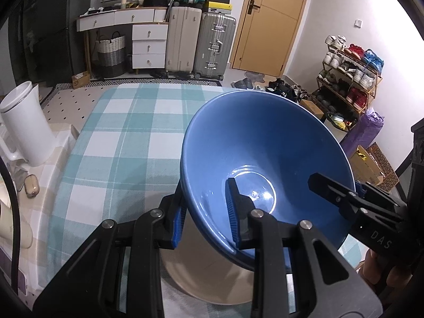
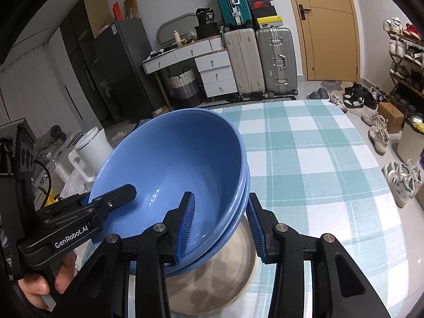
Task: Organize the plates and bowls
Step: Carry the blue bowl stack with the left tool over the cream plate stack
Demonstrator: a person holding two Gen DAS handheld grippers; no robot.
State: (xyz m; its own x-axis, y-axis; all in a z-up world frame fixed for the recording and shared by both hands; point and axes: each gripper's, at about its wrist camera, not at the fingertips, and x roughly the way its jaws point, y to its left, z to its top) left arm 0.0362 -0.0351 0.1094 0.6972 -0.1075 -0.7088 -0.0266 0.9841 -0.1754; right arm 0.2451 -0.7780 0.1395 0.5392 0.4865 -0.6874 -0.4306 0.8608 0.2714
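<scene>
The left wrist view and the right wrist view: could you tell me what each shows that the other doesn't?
Only the left wrist view shows the purple roll. Only the right wrist view shows the dark fridge and that the blue bowls are stacked. Both show the bowls held over a beige plate, the checked cloth, suitcases and white jug.

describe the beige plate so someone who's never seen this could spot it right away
Find the table with the teal-and-white checked cloth. At its near edge, two stacked blue bowls are held tilted from both sides by the left gripper and right gripper. The beige plate lies flat on the cloth directly under them, the only pale, shallow dish there.
</scene>
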